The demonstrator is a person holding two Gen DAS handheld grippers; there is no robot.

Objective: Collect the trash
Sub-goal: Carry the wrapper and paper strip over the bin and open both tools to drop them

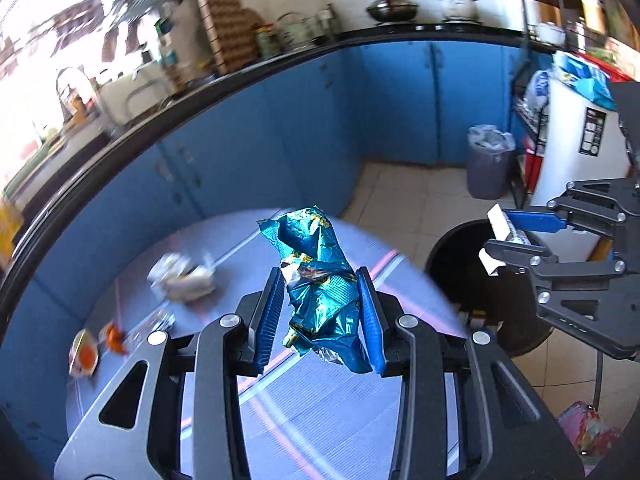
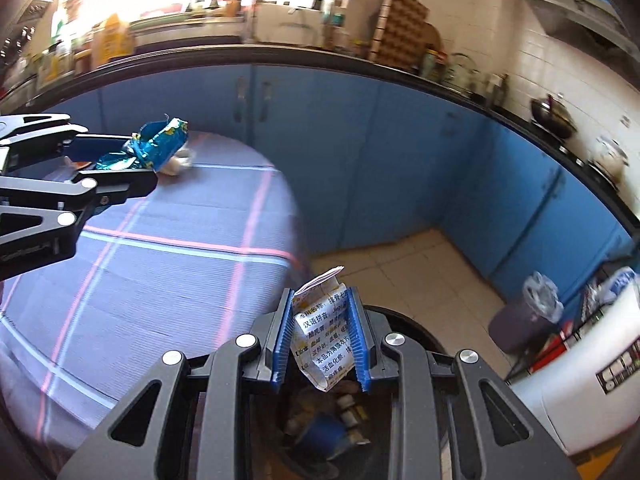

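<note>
Trash, two pieces in hand. Crumpled teal wrapper (image 1: 324, 280): pinched in left gripper (image 1: 320, 312), lifted above table (image 1: 320, 392) with checked cloth. White printed packet (image 2: 322, 340): clamped in right gripper (image 2: 322, 340), held over open black bin (image 2: 416, 332) right of table. Crumpled white paper (image 1: 182, 278) and orange-labelled scrap (image 1: 84, 354): lying on table, far left.

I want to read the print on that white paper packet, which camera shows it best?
The right wrist view: the white paper packet faces the lens between the right gripper pads, its printed characters sharp, above the black bin. The left wrist view shows it small and edge-on at the far right, print unreadable.
</note>
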